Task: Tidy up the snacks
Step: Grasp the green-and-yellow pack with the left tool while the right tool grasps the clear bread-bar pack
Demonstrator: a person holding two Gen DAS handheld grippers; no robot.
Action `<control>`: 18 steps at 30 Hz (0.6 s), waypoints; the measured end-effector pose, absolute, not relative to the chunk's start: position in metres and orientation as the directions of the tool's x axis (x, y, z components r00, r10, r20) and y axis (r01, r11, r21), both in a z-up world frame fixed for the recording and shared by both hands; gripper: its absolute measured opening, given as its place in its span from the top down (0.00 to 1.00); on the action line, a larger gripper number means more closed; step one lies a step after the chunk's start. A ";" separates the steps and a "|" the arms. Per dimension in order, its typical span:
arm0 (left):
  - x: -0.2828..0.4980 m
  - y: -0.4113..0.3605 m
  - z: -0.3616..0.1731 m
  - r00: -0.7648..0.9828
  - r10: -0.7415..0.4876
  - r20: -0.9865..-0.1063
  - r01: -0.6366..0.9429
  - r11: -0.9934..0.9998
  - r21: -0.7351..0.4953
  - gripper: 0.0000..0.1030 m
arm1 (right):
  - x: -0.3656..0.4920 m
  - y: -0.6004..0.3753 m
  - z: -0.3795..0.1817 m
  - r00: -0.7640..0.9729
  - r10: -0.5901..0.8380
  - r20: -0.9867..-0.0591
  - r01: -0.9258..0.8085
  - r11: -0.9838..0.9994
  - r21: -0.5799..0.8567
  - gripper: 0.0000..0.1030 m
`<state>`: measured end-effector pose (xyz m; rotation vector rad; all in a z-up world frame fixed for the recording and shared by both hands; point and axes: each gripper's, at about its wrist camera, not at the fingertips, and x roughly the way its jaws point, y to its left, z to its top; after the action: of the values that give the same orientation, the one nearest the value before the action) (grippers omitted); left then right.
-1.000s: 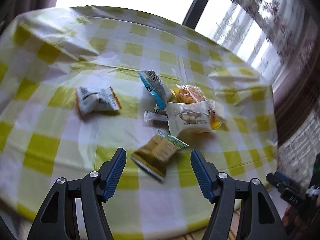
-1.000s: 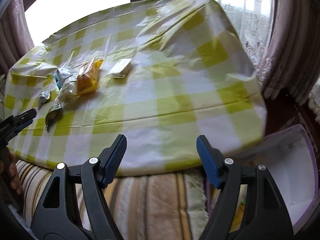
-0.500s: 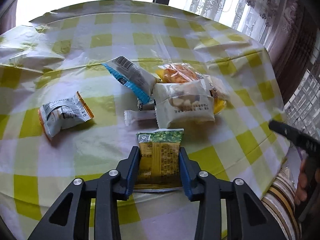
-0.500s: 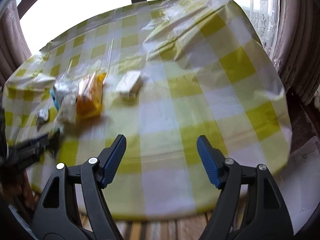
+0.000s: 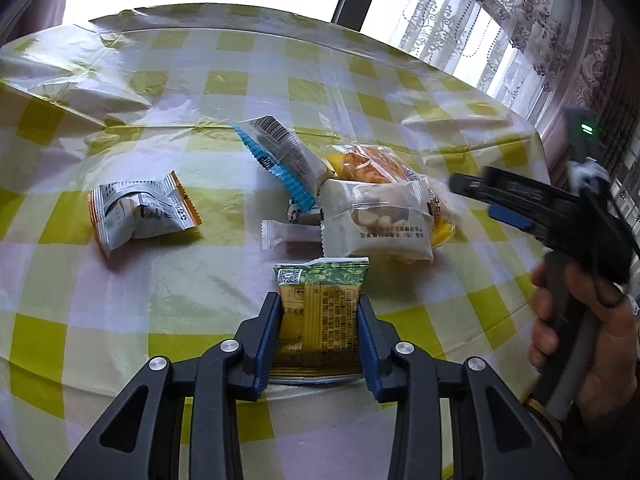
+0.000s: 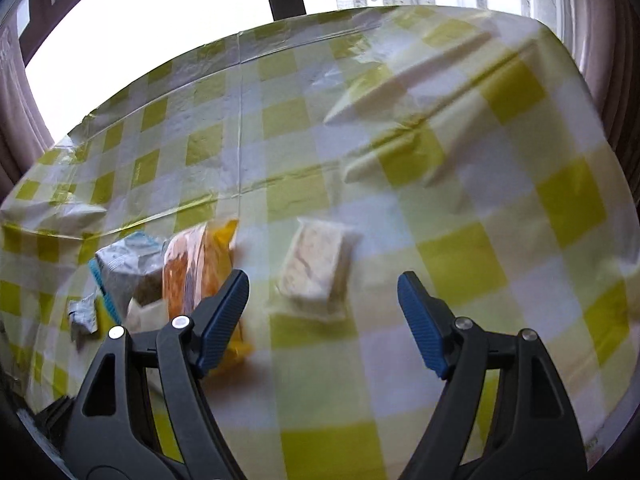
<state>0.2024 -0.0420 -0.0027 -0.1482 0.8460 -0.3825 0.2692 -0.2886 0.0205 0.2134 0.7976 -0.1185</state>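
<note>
My left gripper (image 5: 319, 300) is shut on a green and yellow snack packet (image 5: 324, 276) that lies near the front edge of the checked tablecloth (image 5: 120, 300). Beyond it sit a pile of snacks: a white packet of nuts (image 5: 376, 224), an orange packet (image 5: 368, 164), a blue and white packet (image 5: 280, 156) and a small pink bar (image 5: 292, 236). A white and orange packet (image 5: 140, 212) lies apart on the left. My right gripper (image 6: 322, 280) hangs open above a lone white packet (image 6: 316, 268), with nothing between its fingers. It also shows at the right (image 5: 472, 188).
A person's hand (image 5: 580, 320) holds the right gripper's handle at the table's right edge. Bright windows and lace curtains (image 5: 480, 20) stand behind the table. The yellow and white cloth (image 6: 460, 260) is creased and folded toward the back.
My left gripper has closed on the green and yellow packet, which turned straight between the pads. The right gripper has moved in over the table toward the lone white packet.
</note>
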 end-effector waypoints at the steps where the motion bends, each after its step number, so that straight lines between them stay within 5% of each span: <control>1: 0.202 -0.043 -0.003 0.604 -0.381 -0.700 0.271 0.924 -0.270 0.64 | 0.276 -0.285 0.017 0.685 -0.030 -0.728 0.183 0.974 0.131 0.23; 11: 0.199 -0.043 -0.003 0.619 -0.372 -0.692 0.255 0.928 -0.271 0.64 | 0.309 -0.280 -0.006 0.620 -0.046 -0.783 0.177 0.981 0.082 0.27; 15: 0.199 -0.043 -0.003 0.622 -0.369 -0.691 0.246 0.929 -0.276 0.64 | 0.311 -0.279 -0.005 0.620 -0.072 -0.781 0.166 0.985 0.041 0.60; 18: 0.198 -0.043 -0.003 0.625 -0.365 -0.690 0.240 0.931 -0.275 0.64 | 0.308 -0.280 -0.005 0.626 -0.072 -0.776 0.152 0.988 0.031 0.61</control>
<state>0.1980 -0.0429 -0.0026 -0.1622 0.8259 -0.3487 0.3083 -0.2797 -0.0050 0.0964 0.8852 -0.1288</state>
